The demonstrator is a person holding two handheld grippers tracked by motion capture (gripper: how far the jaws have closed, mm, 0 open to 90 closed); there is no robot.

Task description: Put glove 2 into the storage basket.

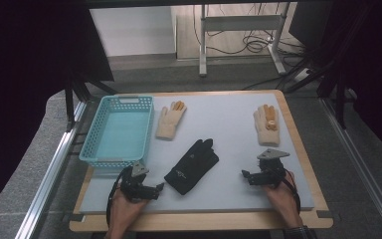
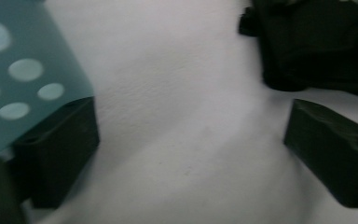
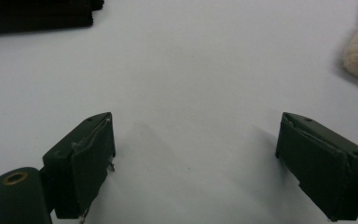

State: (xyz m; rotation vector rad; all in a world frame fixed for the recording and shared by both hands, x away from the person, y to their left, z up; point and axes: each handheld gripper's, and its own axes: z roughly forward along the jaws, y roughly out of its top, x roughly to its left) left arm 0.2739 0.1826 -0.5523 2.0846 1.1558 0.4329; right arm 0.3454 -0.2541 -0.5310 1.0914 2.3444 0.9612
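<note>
The bench (image 1: 238, 149) is lying under everything, its pale grey mat framed by a wooden edge. At the far left of it a turquoise basket (image 1: 95, 134) is sitting with its perforated walls showing; in the left gripper view a corner of that basket (image 2: 23, 79) is appearing just beside one finger. In the middle a black glove (image 1: 192, 166) is lying flat, cuff toward the person and fingertips pointing away and to the right. Beyond it, just beside the basket, a cream glove (image 1: 169, 121) with orange fingertips is lying, and a second cream glove (image 1: 266, 124) is lying near the bench's right edge.

The left gripper (image 1: 160, 187) is resting low near the front edge, pointing at the black glove's cuff and standing just beside it; its fingers (image 2: 335, 156) are standing spread with nothing but bare mat between them. The right gripper (image 1: 245, 175) is hovering to the right of the black glove, apart from it, its fingers (image 3: 88, 163) spread wide over bare mat.
</note>
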